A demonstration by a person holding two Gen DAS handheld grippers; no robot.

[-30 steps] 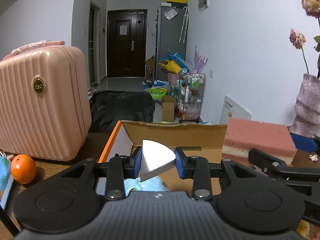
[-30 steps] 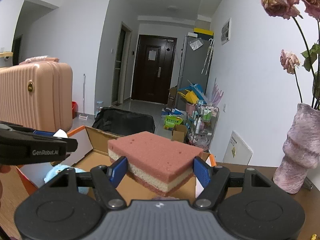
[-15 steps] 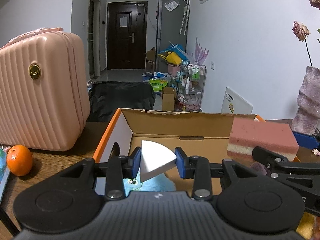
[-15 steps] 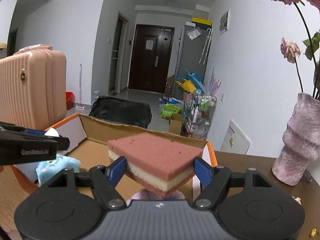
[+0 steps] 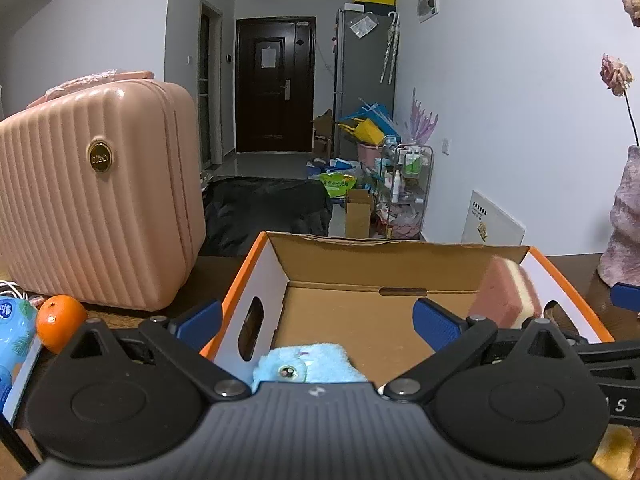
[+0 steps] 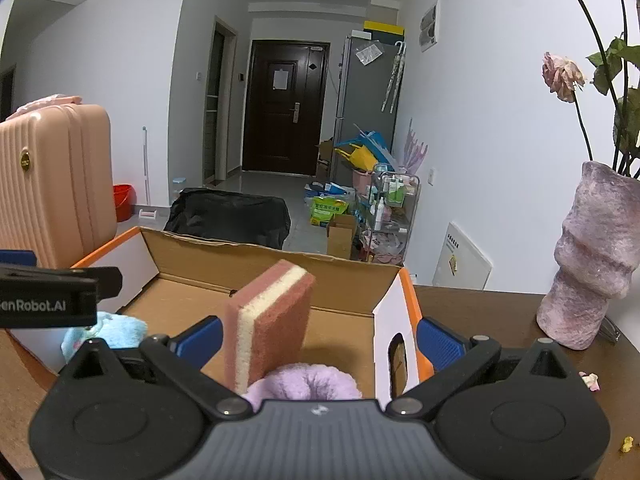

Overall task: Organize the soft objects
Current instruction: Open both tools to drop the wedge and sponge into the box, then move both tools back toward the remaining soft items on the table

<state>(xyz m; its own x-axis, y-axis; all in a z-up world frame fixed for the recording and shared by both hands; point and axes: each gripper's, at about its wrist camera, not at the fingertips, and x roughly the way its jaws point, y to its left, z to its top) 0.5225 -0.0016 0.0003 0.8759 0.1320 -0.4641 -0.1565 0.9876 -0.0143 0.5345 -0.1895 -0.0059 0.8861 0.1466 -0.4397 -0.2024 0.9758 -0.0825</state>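
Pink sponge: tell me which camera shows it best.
Right wrist view: the pink sponge stands on edge, centred, layers clear, inside the cardboard box. Left wrist view shows it blurred at the box's right wall, partly hidden by that gripper.

A pink-and-cream sponge (image 6: 267, 320) stands on edge inside the open cardboard box (image 6: 256, 258), beside a lilac fluffy ring (image 6: 306, 380) and a blue plush toy (image 5: 306, 366).
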